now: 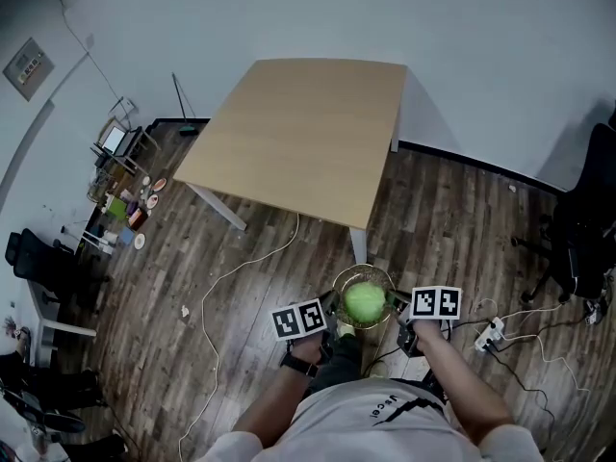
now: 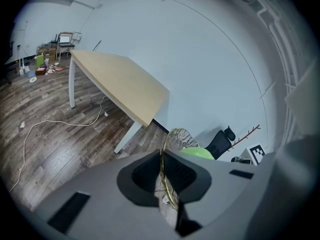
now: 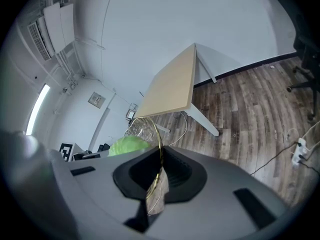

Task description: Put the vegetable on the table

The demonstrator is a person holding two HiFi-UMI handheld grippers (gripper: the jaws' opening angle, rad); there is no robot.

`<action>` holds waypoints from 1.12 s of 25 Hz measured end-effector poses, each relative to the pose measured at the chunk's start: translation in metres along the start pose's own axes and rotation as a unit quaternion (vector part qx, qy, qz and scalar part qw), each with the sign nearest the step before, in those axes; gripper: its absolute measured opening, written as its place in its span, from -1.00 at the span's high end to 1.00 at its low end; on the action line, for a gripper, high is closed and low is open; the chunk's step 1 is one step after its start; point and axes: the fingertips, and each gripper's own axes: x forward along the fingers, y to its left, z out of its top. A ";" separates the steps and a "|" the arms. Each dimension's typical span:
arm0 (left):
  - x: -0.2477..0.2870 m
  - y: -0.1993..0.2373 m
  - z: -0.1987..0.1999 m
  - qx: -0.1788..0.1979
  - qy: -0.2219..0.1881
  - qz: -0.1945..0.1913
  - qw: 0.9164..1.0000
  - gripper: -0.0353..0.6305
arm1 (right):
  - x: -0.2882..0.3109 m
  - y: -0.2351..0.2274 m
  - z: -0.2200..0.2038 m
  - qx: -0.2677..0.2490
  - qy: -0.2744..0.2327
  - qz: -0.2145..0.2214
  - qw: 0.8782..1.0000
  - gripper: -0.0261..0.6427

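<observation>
A round green cabbage (image 1: pixel 365 302) lies in a gold wire basket (image 1: pixel 348 279) held in the air in front of the person, short of the table's near corner. My left gripper (image 1: pixel 330 310) is shut on the basket's left rim, my right gripper (image 1: pixel 397 304) on its right rim. In the left gripper view the gold rim (image 2: pixel 163 176) runs between the shut jaws, with the cabbage (image 2: pixel 197 153) beyond. The right gripper view shows the rim (image 3: pixel 159 166) pinched the same way, and the cabbage (image 3: pixel 128 146) to the left. The light wooden table (image 1: pixel 298 140) stands ahead, its top bare.
A white cable (image 1: pixel 227 279) snakes over the dark wood floor left of the person. A power strip (image 1: pixel 489 334) with cords lies at the right, near a black office chair (image 1: pixel 577 229). Clutter and a small rack (image 1: pixel 123 186) stand along the left wall.
</observation>
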 end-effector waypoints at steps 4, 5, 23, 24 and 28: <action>0.022 0.013 0.041 0.008 0.008 -0.006 1.000 0.81 | 0.028 0.005 0.034 0.007 -0.006 -0.006 1.000 0.85; 0.027 0.017 0.052 0.011 0.011 -0.007 1.000 0.81 | 0.036 0.007 0.043 0.010 -0.008 -0.008 1.000 0.85; 0.108 0.060 0.200 0.042 0.047 -0.026 0.998 0.81 | 0.133 0.023 0.172 0.030 -0.041 -0.039 0.998 0.85; 0.113 0.062 0.205 0.040 0.047 -0.024 0.998 0.81 | 0.138 0.022 0.177 0.031 -0.039 -0.039 0.998 0.85; 0.141 0.067 0.226 0.032 0.049 -0.011 0.998 0.81 | 0.157 0.009 0.208 0.029 -0.023 -0.039 0.999 0.85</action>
